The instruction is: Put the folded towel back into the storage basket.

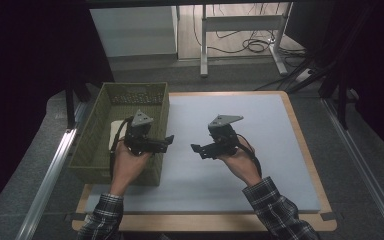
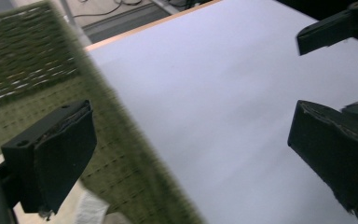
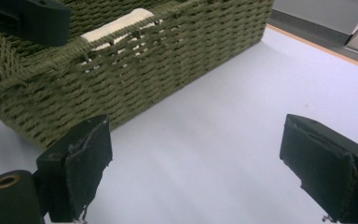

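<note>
High view: your two hands hold the left gripper (image 1: 167,139) and right gripper (image 1: 196,148) centre frame; one green basket (image 1: 96,150) sits left on the mat (image 1: 260,145).
Left gripper view: jaws wide apart, gripping nothing.
Right gripper view: jaws apart; one cream cloth (image 3: 116,28) lies inside the basket, upper left.

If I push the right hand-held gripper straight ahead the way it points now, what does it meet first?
Probably the side wall of the green woven basket. The right hand-held gripper faces it across bare white mat, jaws open; depth is uncertain.
</note>
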Available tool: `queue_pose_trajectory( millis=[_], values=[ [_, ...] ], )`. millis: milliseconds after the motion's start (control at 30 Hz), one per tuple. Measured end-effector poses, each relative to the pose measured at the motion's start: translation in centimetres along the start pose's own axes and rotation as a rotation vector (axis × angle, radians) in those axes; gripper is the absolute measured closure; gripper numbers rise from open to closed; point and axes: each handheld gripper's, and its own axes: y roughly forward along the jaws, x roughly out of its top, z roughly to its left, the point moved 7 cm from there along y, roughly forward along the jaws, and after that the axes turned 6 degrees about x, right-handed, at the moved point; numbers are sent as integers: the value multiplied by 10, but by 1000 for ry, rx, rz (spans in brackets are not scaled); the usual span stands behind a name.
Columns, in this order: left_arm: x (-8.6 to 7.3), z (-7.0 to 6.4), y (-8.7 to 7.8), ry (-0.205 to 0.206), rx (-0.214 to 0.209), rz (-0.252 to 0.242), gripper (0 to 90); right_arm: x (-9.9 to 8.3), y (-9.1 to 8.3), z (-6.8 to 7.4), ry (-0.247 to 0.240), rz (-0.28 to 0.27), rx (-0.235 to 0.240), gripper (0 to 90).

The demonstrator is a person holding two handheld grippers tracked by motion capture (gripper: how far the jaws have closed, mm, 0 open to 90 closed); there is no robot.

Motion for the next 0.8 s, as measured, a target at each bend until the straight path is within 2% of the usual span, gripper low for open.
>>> queue_pose_trajectory(
  millis=[33,100,233,267,300,367,400,433,467,533,633,667,700,733,800],
  values=[
    [1,-9,3,3,-15,-5,13,-4,-5,-2,0,-2,-12,89],
    [1,-14,4,4,-25,-8,12,-6,-8,-4,-2,-4,-17,88],
    [0,-33,13,13,-54,-9,12,-15,-20,-9,0,-5,-37,86],
    [0,-42,17,20,-63,-14,12,-20,-25,-13,5,-3,-45,84],
    [0,-42,17,20,-63,-14,12,-20,-25,-13,5,-3,-45,84],
    [1,-47,17,51,-30,-24,13,-25,-32,-16,9,-1,-55,83],
    [3,-55,16,63,-39,-34,13,-30,-39,-20,12,-3,-66,82],
    [3,-55,16,63,-39,-34,13,-30,-39,-20,12,-3,-66,82],
    [5,-64,16,52,-72,-43,13,-34,-44,-23,18,-5,-76,82],
    [5,-68,16,52,-85,-45,13,-38,-50,-26,24,-8,-82,81],
    [5,-82,18,62,-117,-51,13,-45,-58,-29,32,-8,-92,82],
    [5,-91,20,65,-135,-52,13,-48,-61,-30,37,-6,-96,82],
    [5,-91,20,65,-135,-52,13,-50,-63,-31,37,-6,-98,81],
    [3,-98,22,71,-148,-52,13,-52,-65,-32,37,-2,-101,81],
    [2,-102,25,74,-156,-53,13,-57,-70,-33,42,-3,-109,81]
  ],
)
